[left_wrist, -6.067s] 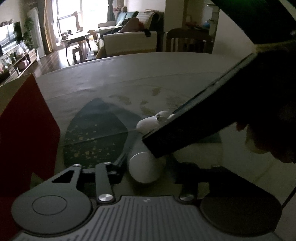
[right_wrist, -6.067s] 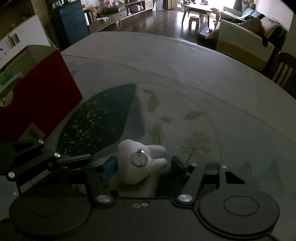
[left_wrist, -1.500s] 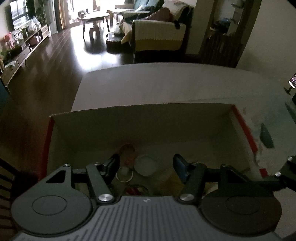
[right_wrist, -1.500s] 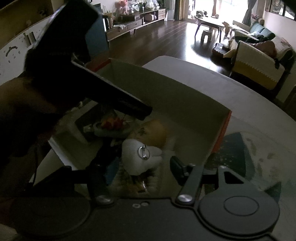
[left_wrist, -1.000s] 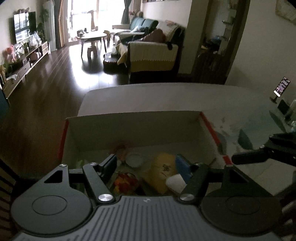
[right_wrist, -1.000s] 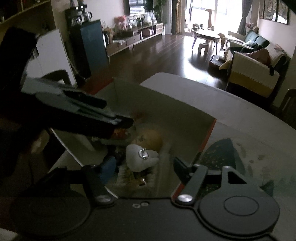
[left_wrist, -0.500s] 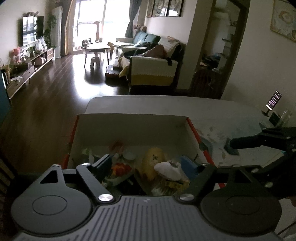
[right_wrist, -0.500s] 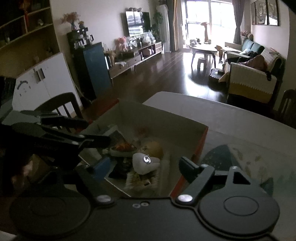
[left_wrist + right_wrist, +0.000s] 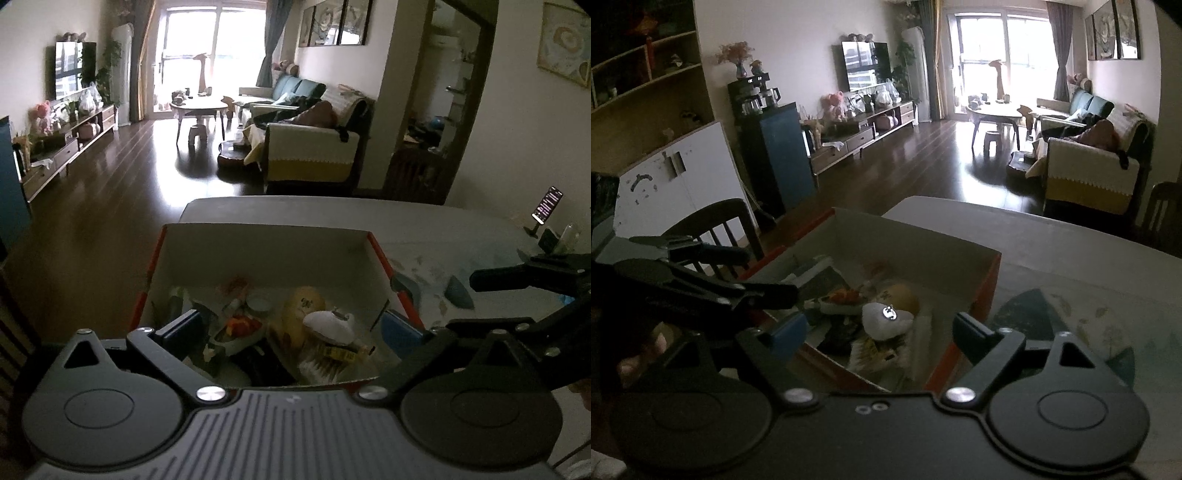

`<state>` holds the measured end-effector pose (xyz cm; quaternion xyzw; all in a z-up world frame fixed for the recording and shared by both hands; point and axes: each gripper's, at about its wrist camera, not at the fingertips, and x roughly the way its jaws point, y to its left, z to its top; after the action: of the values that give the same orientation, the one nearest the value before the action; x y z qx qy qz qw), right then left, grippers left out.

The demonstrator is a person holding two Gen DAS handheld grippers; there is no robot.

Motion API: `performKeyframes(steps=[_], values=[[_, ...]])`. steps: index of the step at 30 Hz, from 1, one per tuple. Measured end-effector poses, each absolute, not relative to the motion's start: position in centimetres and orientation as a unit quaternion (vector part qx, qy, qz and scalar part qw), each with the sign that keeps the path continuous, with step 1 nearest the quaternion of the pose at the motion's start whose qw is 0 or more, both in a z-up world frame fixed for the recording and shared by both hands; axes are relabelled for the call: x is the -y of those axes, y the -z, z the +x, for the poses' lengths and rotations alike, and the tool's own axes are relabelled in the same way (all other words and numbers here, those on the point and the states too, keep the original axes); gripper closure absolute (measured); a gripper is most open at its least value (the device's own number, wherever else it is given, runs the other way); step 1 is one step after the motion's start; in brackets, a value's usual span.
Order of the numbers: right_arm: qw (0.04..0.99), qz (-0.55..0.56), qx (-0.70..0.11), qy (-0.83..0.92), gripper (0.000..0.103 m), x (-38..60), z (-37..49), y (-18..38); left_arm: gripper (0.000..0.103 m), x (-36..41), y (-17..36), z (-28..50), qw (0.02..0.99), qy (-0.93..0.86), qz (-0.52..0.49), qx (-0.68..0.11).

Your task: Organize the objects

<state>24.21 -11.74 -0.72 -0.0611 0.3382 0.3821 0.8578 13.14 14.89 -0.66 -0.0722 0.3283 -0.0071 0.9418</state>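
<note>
Both grippers lifted clear of the box

Left gripper (image 9: 291, 325) and right gripper (image 9: 875, 328) hang above it, jaws spread, empty. White plush toy (image 9: 328, 325) lies inside the red box (image 9: 258, 240), at 12 o'clock. Beyond, the sofa (image 9: 310, 147).

Home living room: sofa (image 9: 310, 155), television (image 9: 866, 64).

Grey table (image 9: 424, 221) carries red cardboard box (image 9: 266, 251), patterned mat (image 9: 1108, 332), phone on stand (image 9: 546, 206)
</note>
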Motion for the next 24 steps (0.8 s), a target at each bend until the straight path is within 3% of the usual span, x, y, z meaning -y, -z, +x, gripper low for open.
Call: performKeyframes(steps=[24], values=[[0.862,-0.040,-0.342,-0.373,0.016,13.3,22.7,1.3,0.000,-13.1,0.3,10.0,0.949,-0.024,-0.058,-0.309]])
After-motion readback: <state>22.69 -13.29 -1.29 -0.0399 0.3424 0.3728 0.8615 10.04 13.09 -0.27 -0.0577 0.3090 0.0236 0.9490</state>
